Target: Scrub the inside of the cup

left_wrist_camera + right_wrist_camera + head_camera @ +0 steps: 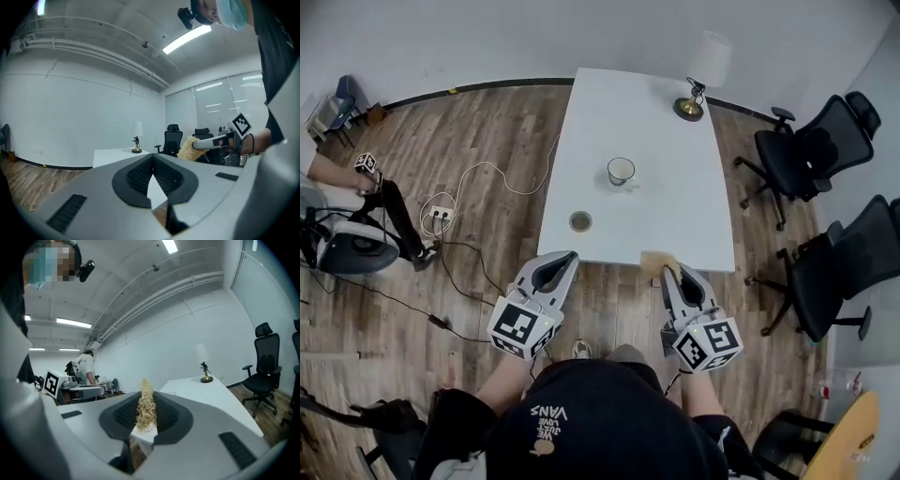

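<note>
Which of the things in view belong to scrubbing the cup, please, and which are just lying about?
For the job:
cup
fibrous scrubber, clamped in the right hand-held gripper
left hand-held gripper, shut and empty

Just lying about:
table lamp
small round object on the table
office chairs
power strip on the floor

A long white tabletop (652,178) stands on the wood-plank floor (478,131). At its far end is a lamp (710,61) with a white shade and a brass base. Toward the near left corner lies a small round lid-like thing (580,221). Two black office chairs (816,150) (853,272) sit off to the right, well apart from the tabletop. On the floor to the left, a white power strip (439,216) trails a looping white cable (502,173), and a seated person's dark-trousered leg (398,220) shows near it.
</note>
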